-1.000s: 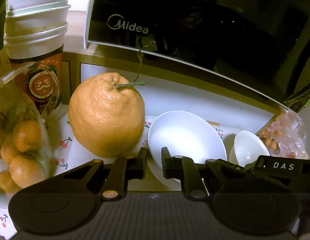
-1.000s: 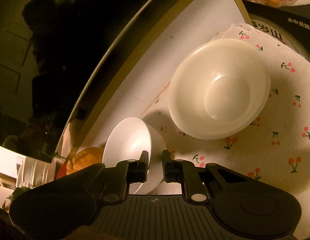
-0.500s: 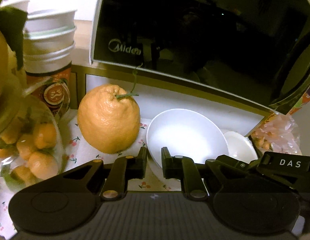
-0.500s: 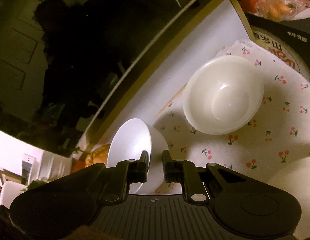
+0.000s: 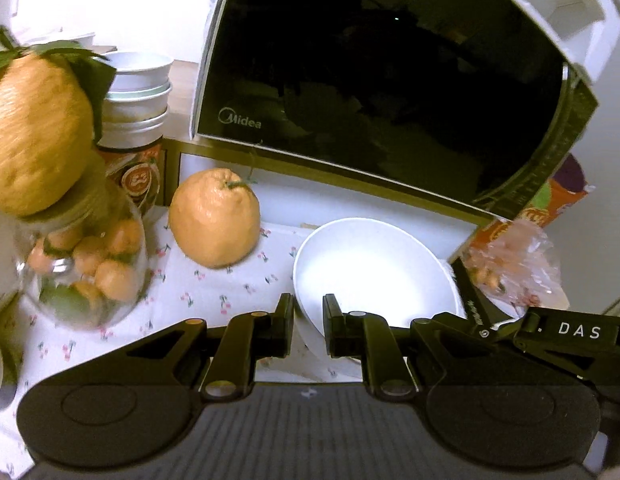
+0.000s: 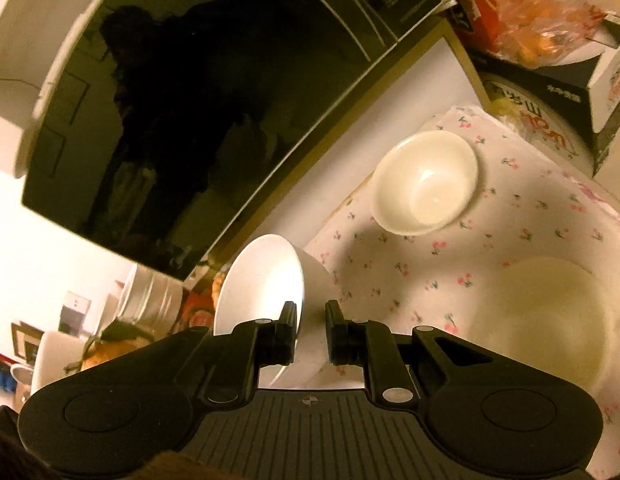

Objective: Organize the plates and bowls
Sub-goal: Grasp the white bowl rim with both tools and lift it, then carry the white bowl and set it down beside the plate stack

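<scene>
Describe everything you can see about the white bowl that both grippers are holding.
The white bowl is plain, smooth, glossy like ceramic or melamine, and empty. It sits tilted, its opening turned sideways. The left gripper and right gripper each pinch its rim, one finger inside and one outside. Behind it is the microwave; below is the cherry-print cloth.

A home kitchen corner. A Midea microwave point(image 5: 374, 92) with a dark glass door stands at the back of a desk spread with a cherry-print cloth point(image 6: 450, 268). On it sit white bowls point(image 6: 426, 184), a large orange citrus fruit point(image 5: 214, 216), a glass jar of small oranges point(image 5: 86, 272), stacked paper cups point(image 5: 138, 96) and bagged snacks point(image 5: 510, 264).
</scene>
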{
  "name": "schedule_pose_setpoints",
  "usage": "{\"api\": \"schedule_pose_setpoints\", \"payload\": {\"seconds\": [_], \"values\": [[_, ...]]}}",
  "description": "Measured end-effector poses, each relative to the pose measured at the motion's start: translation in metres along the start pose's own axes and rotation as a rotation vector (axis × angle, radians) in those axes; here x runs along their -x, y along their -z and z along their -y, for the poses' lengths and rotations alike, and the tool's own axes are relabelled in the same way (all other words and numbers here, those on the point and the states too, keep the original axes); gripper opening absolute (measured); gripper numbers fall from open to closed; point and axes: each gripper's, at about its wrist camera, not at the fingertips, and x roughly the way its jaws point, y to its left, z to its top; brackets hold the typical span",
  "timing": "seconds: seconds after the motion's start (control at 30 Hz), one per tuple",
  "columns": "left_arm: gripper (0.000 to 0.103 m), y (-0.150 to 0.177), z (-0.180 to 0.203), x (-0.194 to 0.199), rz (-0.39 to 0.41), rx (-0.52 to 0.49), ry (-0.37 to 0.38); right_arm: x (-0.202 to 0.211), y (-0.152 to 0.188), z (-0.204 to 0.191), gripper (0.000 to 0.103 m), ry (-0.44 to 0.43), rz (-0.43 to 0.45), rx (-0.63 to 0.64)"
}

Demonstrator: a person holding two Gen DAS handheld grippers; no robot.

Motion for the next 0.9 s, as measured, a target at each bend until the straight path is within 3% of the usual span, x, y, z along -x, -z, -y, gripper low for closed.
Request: {"api": "schedule_pose_setpoints", "payload": {"seconds": [0.4, 0.9], "values": [[0.014, 0.052, 0.002, 0.049, -0.028, -0.009, 0.037, 0.062, 0.041, 0.018, 0.016, 0.014, -0.022, 0.033], [0.014, 0.124, 0.0, 0.075, -0.102, -0.04, 0.123, 0.109, 0.085, 0.06, 0.016, 0.027, -0.063, 0.071]]}}
